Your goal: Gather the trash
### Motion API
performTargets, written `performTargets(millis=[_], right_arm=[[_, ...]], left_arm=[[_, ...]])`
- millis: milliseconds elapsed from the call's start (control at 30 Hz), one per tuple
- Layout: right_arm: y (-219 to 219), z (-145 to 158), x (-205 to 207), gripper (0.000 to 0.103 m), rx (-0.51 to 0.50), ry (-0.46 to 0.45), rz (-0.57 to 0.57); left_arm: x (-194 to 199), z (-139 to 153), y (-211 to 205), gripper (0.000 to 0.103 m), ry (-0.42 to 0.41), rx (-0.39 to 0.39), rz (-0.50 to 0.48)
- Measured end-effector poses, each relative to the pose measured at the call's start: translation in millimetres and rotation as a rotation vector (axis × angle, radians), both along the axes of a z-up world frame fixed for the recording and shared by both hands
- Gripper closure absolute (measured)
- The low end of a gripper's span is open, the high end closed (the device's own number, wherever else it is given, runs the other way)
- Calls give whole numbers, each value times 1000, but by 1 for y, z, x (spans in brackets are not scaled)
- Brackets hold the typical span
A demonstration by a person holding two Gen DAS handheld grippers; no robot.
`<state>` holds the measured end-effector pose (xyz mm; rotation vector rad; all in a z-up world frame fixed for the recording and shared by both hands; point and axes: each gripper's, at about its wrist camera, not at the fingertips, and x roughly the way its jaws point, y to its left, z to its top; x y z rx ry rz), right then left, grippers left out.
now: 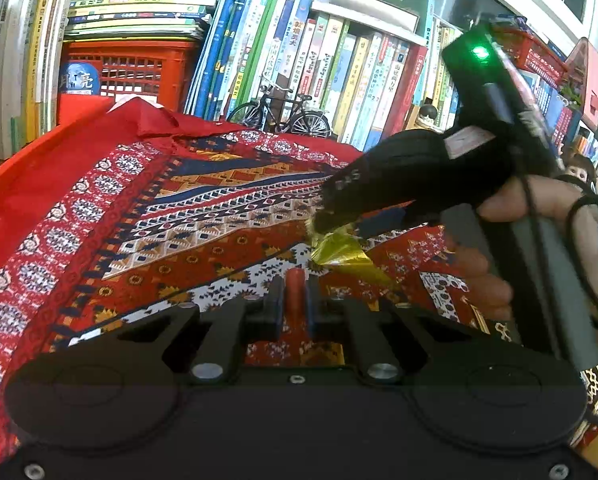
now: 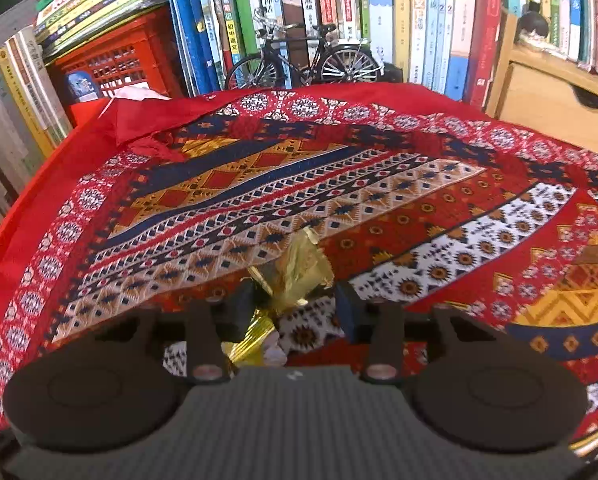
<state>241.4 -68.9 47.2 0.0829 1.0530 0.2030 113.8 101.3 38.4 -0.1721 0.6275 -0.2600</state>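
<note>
A crumpled gold foil wrapper [image 2: 299,268] lies on the patterned red tablecloth [image 2: 419,208]. My right gripper [image 2: 295,312] stands open around it, with the foil between the fingers and up against the left finger [image 2: 241,312]. In the left wrist view the same wrapper [image 1: 339,250] lies just under the right gripper [image 1: 339,226], which a hand holds and brings in from the right. My left gripper [image 1: 293,306] is low over the cloth and shut on a small red piece [image 1: 295,286], whose kind I cannot make out.
A model bicycle [image 2: 299,60] stands at the table's far edge in front of rows of books [image 2: 379,12]. A red plastic crate [image 2: 115,60] sits at the back left and a wooden drawer box [image 2: 551,92] at the back right. The cloth's back-left corner [image 2: 139,124] is folded over.
</note>
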Motion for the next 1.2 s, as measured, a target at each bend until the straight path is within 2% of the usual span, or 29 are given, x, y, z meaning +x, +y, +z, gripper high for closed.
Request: performTargets(millis=[267,400,467,567,700,933,967,1000,1033,1100,1200], right_arm=[[-27,23,-23,59,93,23,-19],[-36,35,-39,57,87,4,-3],[-42,38,-44,54,102,15,15],[-42,37,-52,38,119,23,75],[-27,27,-61,28,60,15,143],[1,10,-67,27,-80,-34,205],[3,7,-67,35,-86,-28,207],[5,4,-66,49,-88,-10,209],[5,2,-67,53,-84,2,208],[6,4,-69,58,-82,-11,204],[-1,9,-69,59,-21,4,172]], left_arm=[[-15,4,1,93,0,1,-4],[-22,5,1,93,0,5,-9],[-24,4,1,93,5,0,-10],[-27,4,2,93,10,-4,-10],[-29,4,2,93,14,-9,-6],[-32,3,3,93,25,-11,-6],[-32,3,4,93,25,-13,-6],[-32,3,4,93,26,-15,-6],[-33,3,4,93,26,-16,-7],[-33,3,4,93,26,-15,-5],[-34,3,5,93,27,-20,-3]])
